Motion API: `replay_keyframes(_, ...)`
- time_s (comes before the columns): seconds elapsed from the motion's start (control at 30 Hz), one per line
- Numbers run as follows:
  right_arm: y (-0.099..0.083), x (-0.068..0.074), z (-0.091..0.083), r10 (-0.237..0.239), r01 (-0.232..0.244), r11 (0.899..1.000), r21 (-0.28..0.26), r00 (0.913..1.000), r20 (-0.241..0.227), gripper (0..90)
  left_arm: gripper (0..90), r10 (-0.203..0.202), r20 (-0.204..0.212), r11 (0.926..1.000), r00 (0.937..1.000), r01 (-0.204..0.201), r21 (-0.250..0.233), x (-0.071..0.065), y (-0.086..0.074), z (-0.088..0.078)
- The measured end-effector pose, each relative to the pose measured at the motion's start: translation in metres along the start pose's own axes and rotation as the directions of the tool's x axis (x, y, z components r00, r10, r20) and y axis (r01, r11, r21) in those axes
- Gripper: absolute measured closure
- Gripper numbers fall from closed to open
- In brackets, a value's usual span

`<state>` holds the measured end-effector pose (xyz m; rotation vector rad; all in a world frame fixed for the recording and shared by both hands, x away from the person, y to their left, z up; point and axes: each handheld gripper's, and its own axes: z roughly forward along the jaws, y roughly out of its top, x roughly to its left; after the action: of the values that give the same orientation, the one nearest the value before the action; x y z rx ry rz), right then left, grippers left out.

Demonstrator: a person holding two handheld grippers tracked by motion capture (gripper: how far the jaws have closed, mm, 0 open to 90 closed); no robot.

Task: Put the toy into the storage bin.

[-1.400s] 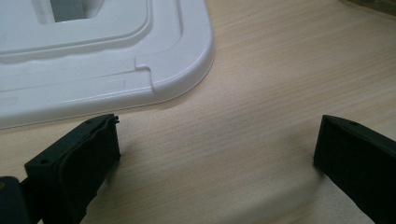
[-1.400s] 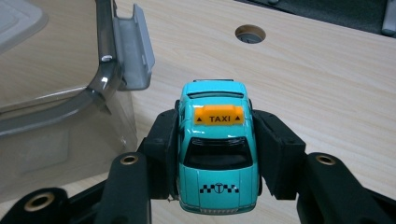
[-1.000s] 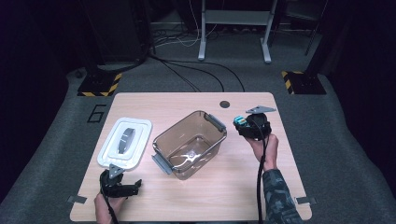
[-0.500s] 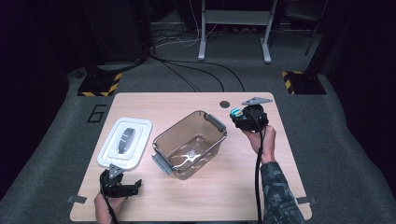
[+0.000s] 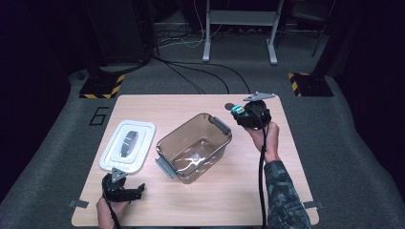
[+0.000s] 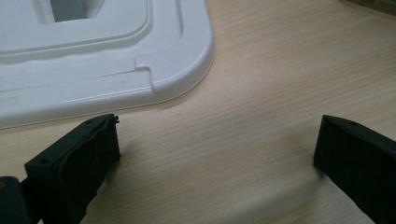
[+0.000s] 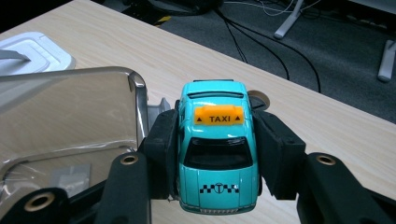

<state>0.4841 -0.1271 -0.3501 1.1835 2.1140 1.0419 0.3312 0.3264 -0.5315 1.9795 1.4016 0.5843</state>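
Table (image 5: 229,191) first: pale wood, bearing a clear plastic box (image 5: 195,148) at its middle and a white lid (image 5: 128,146) to the left. Right gripper (image 7: 217,154) is clamped on a turquoise toy taxi (image 7: 217,149), held above the table just off the box's far right corner, pads pressing both doors. Small, stiff and light, the taxi looks glossy and likely slippery; its flat sides seem the best hold. Left gripper (image 6: 217,158) rests spread apart, with nothing between its jaws, just beside the lid.
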Motion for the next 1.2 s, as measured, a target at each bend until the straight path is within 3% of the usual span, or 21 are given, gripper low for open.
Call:
replay_keyframes(0.63,0.026,0.023,0.005,-0.047,0.046,0.999,-0.010,0.9976,-0.051,52.7,0.0,0.000,0.000,1.0000,1.0000,0.000,0.000,0.000,0.000,0.000)
replay_keyframes(0.77,0.030,0.027,0.006,-0.075,0.074,0.997,-0.010,0.9952,-0.064,52.7,0.0,0.000,0.000,1.0000,1.0000,0.000,0.000,0.000,0.000,0.000)
replay_keyframes(0.8,0.031,0.029,0.006,-0.061,0.061,0.998,-0.008,0.9958,-0.068,52.8,0.0,0.000,0.000,1.0000,1.0000,0.000,0.000,0.000,0.000,0.000)
replay_keyframes(0.97,0.035,0.034,0.008,-0.093,0.093,0.996,-0.010,0.9923,-0.081,52.8,0.0,0.000,0.000,1.0000,1.0000,0.000,0.000,0.000,0.000,0.000)
replay_keyframes(1.2,0.039,0.044,0.011,-0.095,0.097,0.995,0.010,0.9902,-0.102,52.8,0.0,0.000,0.000,1.0000,1.0000,0.000,0.000,0.000,0.000,0.000)
